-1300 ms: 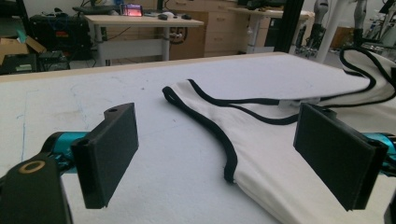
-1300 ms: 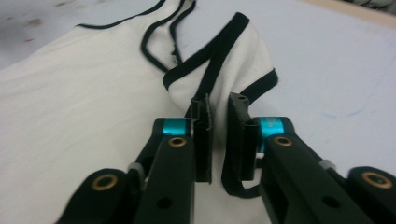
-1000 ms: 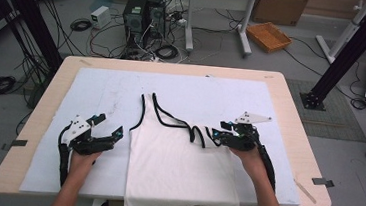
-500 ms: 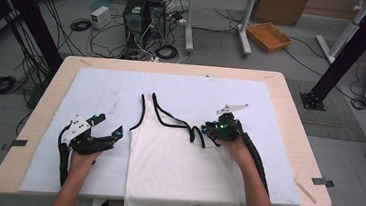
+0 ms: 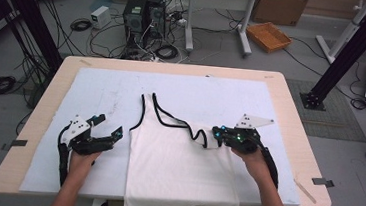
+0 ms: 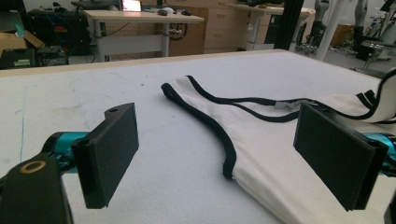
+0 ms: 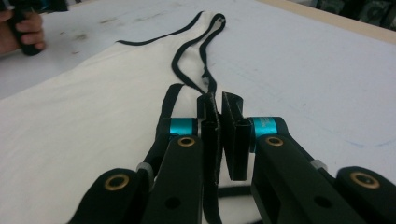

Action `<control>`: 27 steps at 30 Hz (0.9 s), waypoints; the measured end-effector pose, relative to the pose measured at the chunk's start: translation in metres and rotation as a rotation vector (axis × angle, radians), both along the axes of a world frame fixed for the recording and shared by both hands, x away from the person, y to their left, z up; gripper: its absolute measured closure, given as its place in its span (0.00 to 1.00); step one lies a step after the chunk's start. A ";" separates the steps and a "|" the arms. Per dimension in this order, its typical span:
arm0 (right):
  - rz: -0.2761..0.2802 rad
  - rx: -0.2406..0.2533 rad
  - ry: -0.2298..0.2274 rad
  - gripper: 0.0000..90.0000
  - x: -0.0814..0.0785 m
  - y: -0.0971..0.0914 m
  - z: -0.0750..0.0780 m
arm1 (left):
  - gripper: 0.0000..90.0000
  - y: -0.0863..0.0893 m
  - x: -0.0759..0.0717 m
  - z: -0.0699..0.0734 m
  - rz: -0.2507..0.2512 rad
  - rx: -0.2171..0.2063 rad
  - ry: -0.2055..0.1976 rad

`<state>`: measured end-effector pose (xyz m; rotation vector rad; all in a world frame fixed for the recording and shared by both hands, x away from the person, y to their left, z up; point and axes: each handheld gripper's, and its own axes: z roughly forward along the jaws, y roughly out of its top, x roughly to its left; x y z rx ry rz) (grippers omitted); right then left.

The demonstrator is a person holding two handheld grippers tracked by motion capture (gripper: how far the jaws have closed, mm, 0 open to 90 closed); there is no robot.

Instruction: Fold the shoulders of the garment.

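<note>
A white tank top (image 5: 180, 163) with black trim lies flat on the white mat (image 5: 96, 90), its hem hanging over the near table edge. Its right shoulder strap (image 5: 196, 133) is bunched in folds. My right gripper (image 5: 216, 132) has just closed its jaws and is shut on that strap. In the right gripper view the black strap (image 7: 205, 70) runs in between the pressed pads of the right gripper (image 7: 220, 105). My left gripper (image 5: 110, 125) rests open on the mat just left of the shirt. Its jaws (image 6: 219, 149) stand wide before the shirt's left armhole edge (image 6: 224, 140).
The wooden table (image 5: 290, 117) borders the mat on all sides. Behind it on the floor are computer towers (image 5: 143, 14), tangled cables, a desk and an orange basket (image 5: 268, 36). The left hand (image 7: 25, 28) shows far off in the right gripper view.
The right gripper reached left to the bunched strap, closed on it, then drew back slightly to the right. The left gripper stayed where it was, still open.
</note>
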<state>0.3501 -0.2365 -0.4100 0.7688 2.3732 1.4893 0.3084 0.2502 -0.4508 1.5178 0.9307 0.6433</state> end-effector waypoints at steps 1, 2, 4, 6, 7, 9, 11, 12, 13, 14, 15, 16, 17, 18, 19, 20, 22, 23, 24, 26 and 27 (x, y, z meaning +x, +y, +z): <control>0.000 0.000 0.000 0.96 0.000 0.000 0.000 | 0.16 0.000 0.000 0.000 0.006 0.005 0.002; 0.020 0.005 0.002 0.96 -0.004 -0.004 -0.002 | 0.17 0.000 -0.001 0.001 0.016 0.005 -0.002; 0.090 0.014 0.030 0.96 -0.011 -0.010 -0.007 | 0.19 0.001 -0.002 0.003 0.030 -0.002 -0.008; 0.132 -0.006 0.053 0.87 -0.019 -0.014 -0.011 | 0.19 0.001 -0.002 0.004 0.035 -0.024 -0.003; 0.131 -0.012 0.065 0.81 -0.023 -0.017 -0.012 | 0.19 0.002 -0.002 0.004 0.033 -0.026 0.004; 0.124 -0.007 0.065 0.78 -0.023 -0.018 -0.012 | 0.19 0.001 -0.002 0.004 0.028 -0.030 0.010; 0.097 0.020 0.056 0.74 -0.022 -0.017 -0.010 | 0.19 0.001 -0.002 0.005 0.022 -0.030 0.012; 0.090 0.017 0.057 0.74 -0.022 -0.016 -0.009 | 0.19 0.000 -0.002 0.005 0.018 -0.036 0.012; 0.072 -0.002 0.056 0.70 -0.022 -0.006 -0.012 | 0.20 -0.001 -0.002 0.005 0.018 -0.037 0.014; 0.072 -0.002 0.056 0.70 -0.022 -0.006 -0.012 | 0.20 -0.001 -0.002 0.005 0.013 -0.033 0.016; 0.075 -0.019 0.053 0.70 -0.021 0.001 -0.014 | 0.20 -0.001 -0.002 0.005 0.013 -0.034 0.019; 0.080 -0.045 0.045 0.64 -0.020 0.012 -0.017 | 0.20 -0.001 -0.002 0.004 0.014 -0.040 0.024; 0.074 -0.063 0.043 0.58 -0.020 0.022 -0.020 | 0.20 -0.001 -0.001 0.004 0.010 -0.037 0.030; 0.122 -0.081 0.063 0.59 -0.016 0.037 -0.022 | 0.20 -0.001 -0.001 0.004 0.012 -0.039 0.038; 0.122 -0.081 0.063 0.59 -0.016 0.037 -0.022 | 0.20 -0.001 -0.002 0.004 0.013 -0.042 0.041; 0.139 -0.093 0.071 0.63 -0.016 0.040 -0.022 | 0.20 -0.001 -0.002 0.004 0.008 -0.040 0.045; 0.212 -0.161 0.069 1.00 -0.018 0.047 -0.025 | 0.20 -0.001 -0.002 0.004 0.006 -0.037 0.047; 0.212 -0.161 0.069 1.00 -0.018 0.047 -0.025 | 0.20 -0.001 -0.002 0.004 0.005 -0.034 0.052; 0.224 -0.185 0.058 1.00 -0.019 0.048 -0.025 | 0.20 -0.002 -0.002 0.004 -0.002 -0.037 0.057; 0.224 -0.209 0.058 1.00 -0.021 0.045 -0.025 | 0.24 -0.003 -0.002 0.004 -0.017 -0.031 0.056; 0.221 -0.218 0.057 1.00 -0.022 0.041 -0.024 | 0.25 -0.004 -0.002 0.004 -0.020 -0.031 0.056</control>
